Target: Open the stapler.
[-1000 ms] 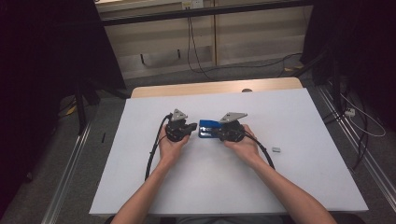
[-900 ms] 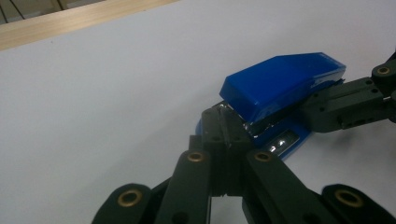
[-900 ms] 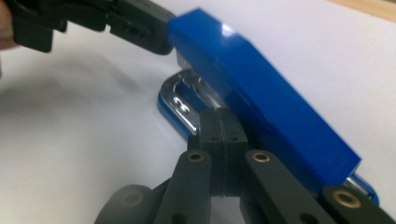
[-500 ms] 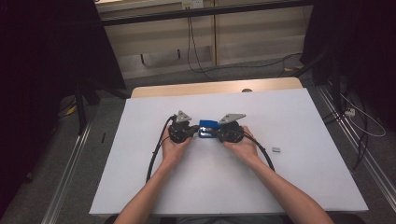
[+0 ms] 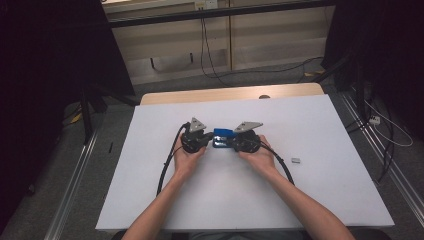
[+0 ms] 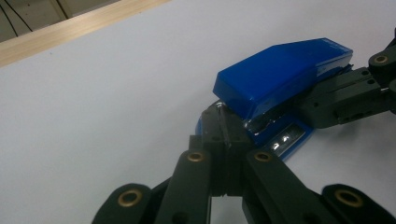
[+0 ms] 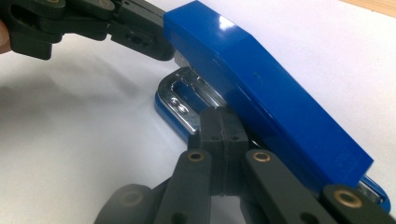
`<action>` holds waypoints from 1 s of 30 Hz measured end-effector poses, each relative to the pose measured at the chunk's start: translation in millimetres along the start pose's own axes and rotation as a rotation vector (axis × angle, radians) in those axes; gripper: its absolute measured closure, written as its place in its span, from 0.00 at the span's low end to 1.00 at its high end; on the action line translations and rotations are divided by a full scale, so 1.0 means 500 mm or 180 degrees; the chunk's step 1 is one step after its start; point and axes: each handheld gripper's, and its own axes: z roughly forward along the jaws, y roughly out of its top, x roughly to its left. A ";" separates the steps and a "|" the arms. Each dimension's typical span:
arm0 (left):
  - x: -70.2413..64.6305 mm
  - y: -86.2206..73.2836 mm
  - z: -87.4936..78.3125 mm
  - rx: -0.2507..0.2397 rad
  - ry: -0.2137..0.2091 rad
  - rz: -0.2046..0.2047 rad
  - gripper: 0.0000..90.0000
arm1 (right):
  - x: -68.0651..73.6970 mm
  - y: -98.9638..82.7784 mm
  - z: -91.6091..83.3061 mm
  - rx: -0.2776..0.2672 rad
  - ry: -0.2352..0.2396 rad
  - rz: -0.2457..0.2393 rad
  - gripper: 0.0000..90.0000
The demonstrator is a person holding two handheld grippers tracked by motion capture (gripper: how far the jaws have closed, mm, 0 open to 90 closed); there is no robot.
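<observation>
Centrally on the white table (image 5: pixel 150 200), the left gripper (image 5: pixel 202 140), jaws fully together and gripping nothing, touched the glossy blue plastic stapler (image 5: pixel 223 137); the right gripper (image 5: pixel 235 142), likewise closed and empty-jawed, pressed its other side.

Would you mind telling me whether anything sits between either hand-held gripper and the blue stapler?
Nothing visible does. The left hand-held gripper and the right hand-held gripper, both with jaws shut, already meet the blue stapler from opposite ends. The small grey piece lies off to the side.
</observation>
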 end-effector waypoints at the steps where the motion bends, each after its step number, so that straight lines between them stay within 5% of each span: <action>1: -0.001 0.000 0.000 -0.0002 -0.0005 -0.0019 1.00 | 0.000 0.000 0.000 0.0000 -0.0001 -0.0002 1.00; 30: 0.001 0.010 -0.007 -0.0142 -0.0067 -0.0142 1.00 | 0.001 0.000 0.000 -0.0006 -0.0011 -0.0030 1.00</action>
